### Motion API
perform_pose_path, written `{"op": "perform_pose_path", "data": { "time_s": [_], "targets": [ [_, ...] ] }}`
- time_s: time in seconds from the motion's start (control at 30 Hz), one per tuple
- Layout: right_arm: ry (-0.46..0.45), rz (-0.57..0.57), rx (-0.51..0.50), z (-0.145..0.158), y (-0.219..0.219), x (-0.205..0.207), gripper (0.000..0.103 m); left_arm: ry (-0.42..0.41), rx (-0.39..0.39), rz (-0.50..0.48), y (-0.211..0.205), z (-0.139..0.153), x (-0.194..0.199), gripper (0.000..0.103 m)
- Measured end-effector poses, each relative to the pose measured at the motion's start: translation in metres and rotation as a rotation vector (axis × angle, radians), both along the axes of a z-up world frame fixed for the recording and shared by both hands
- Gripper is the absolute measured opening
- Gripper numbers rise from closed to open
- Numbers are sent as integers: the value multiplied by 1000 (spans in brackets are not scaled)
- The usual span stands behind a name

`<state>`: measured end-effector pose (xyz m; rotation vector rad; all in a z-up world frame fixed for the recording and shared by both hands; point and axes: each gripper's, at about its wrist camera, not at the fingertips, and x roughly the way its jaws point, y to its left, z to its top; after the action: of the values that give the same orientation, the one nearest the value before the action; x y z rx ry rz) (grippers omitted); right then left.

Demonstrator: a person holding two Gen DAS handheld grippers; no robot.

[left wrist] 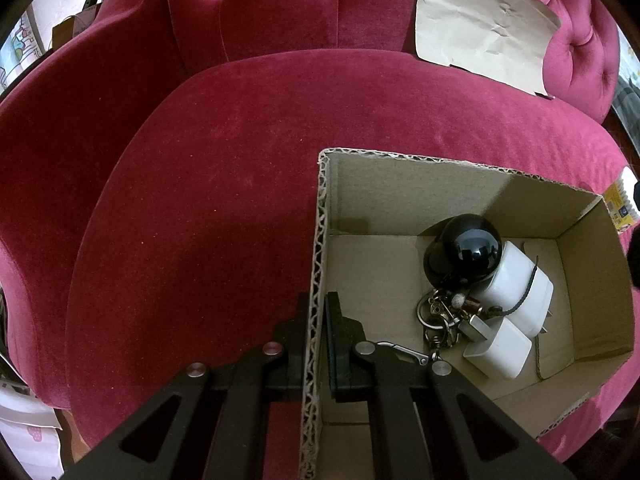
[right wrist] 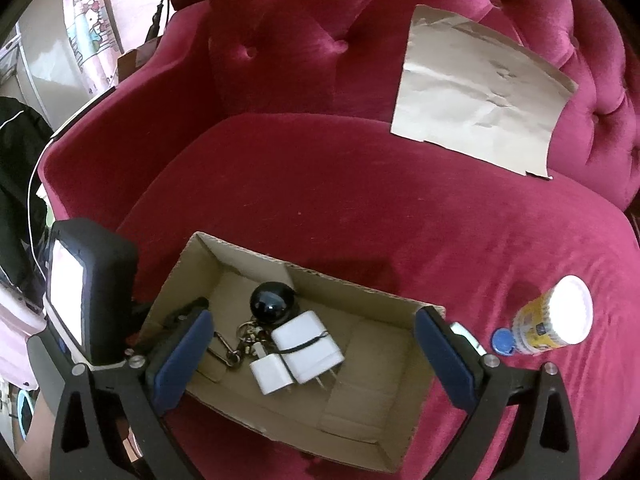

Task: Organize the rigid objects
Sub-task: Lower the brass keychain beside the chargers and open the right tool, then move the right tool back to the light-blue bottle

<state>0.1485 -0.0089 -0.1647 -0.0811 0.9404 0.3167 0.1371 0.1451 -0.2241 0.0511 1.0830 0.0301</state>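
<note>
An open cardboard box rests on a red velvet sofa seat. My left gripper is shut on the box's left wall, with one finger outside and one inside. It also shows in the right wrist view, as the left gripper. The box holds a glossy black ball, two white plug chargers and a key bunch. My right gripper hangs above the box, open wide, nothing between its blue pads.
A yellow bottle with a white cap lies on the cushion right of the box, with a small blue cap beside it. A creased sheet of brown paper leans on the tufted backrest.
</note>
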Motion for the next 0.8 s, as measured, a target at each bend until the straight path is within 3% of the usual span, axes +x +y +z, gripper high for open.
{"op": "perform_pose_path", "data": {
  "time_s": [0.8],
  "targets": [
    [-47,-111,-30,23,-84,-5,102,1,5,3,2,-2,0,7]
  ]
}}
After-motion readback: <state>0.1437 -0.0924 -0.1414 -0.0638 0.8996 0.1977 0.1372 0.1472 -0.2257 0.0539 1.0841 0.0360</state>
